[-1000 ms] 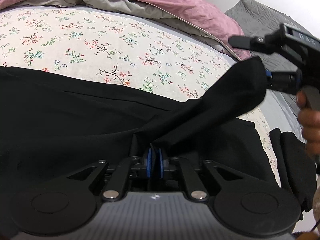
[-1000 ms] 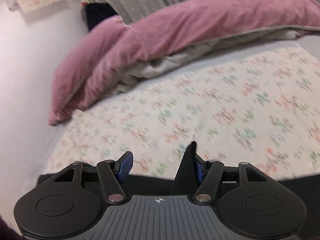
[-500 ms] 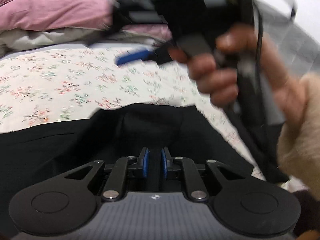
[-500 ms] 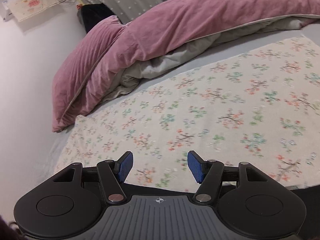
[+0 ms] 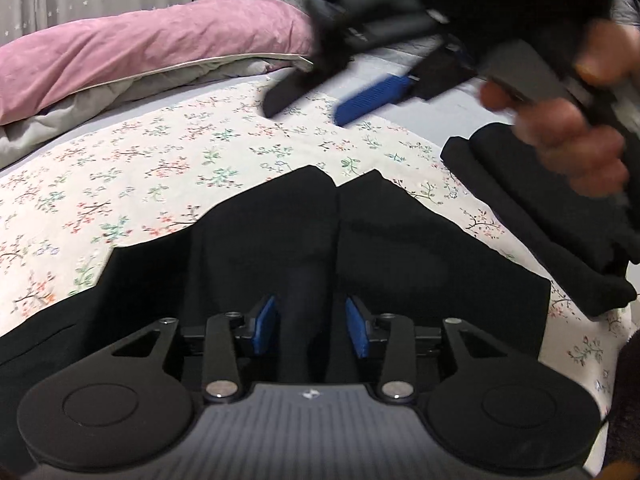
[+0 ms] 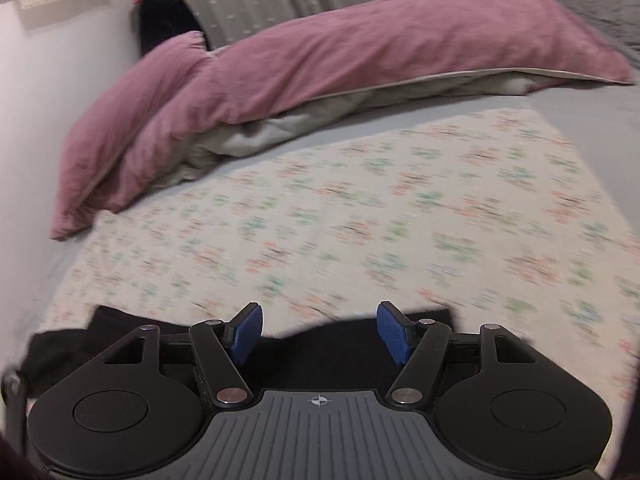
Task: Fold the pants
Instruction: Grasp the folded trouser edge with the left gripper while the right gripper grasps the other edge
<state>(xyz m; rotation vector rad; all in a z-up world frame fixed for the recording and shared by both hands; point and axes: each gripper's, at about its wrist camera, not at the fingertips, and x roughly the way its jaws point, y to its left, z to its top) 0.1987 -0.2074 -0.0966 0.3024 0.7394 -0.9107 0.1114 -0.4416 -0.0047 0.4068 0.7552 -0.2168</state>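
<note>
The black pants (image 5: 400,248) lie flat on the floral sheet (image 5: 160,160), folded over at the front. My left gripper (image 5: 312,326) is open, its blue pads apart on either side of a raised ridge of the black fabric. My right gripper (image 6: 320,330) is open and empty above the pants' far edge (image 6: 320,352). It also shows in the left wrist view (image 5: 320,100), blurred, held by a hand above the bed.
A pink and grey duvet (image 6: 320,68) is bunched along the back of the bed. A second dark folded garment (image 5: 520,208) lies at the right edge of the sheet. A wall (image 6: 40,120) borders the bed on the left.
My left gripper has opened and let go of the fabric. My right gripper dropped its pants corner, which now lies flat, and swung across above the bed.
</note>
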